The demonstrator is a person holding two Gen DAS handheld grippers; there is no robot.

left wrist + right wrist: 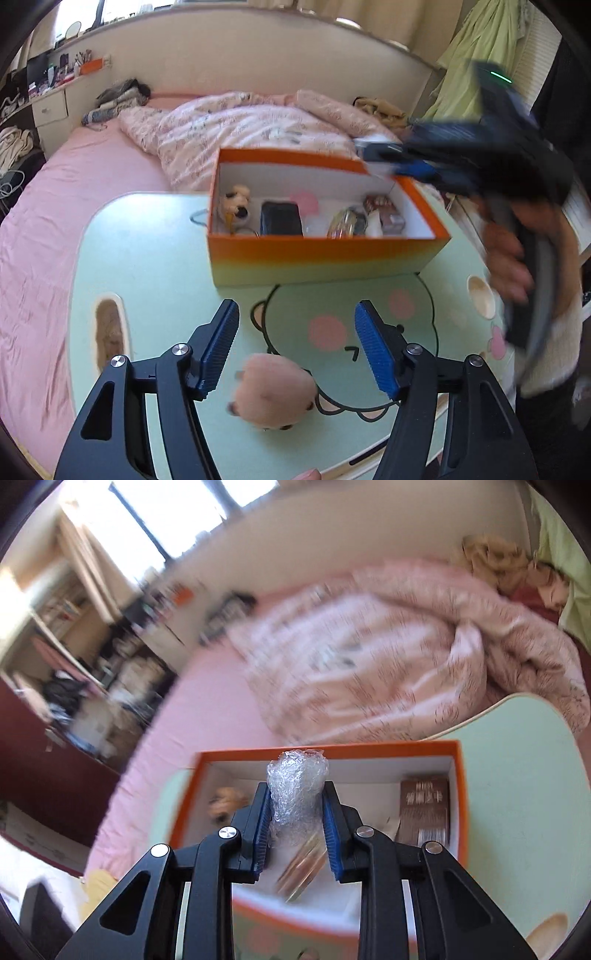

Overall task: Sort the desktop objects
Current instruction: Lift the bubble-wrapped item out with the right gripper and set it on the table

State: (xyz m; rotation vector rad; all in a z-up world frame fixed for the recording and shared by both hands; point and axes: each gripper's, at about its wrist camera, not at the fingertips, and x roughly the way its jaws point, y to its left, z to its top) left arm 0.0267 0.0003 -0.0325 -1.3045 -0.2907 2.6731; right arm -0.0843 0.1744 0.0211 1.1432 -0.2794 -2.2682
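The orange box (pixel 458 794) holds a brown carton (pixel 424 808); above it the right claw (pixel 297 812) grasps crinkly plastic wrap (pixel 297 786); the left claw (pixel 295 343) is released.

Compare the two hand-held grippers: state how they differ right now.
The left hand-held gripper is wide open and holds nothing; the right hand-held gripper is shut on a crumpled wad of clear plastic wrap. The left hangs over the pink plush toy on the green table; the right is over the orange box. Both have blue ribbed pads on black fingers.
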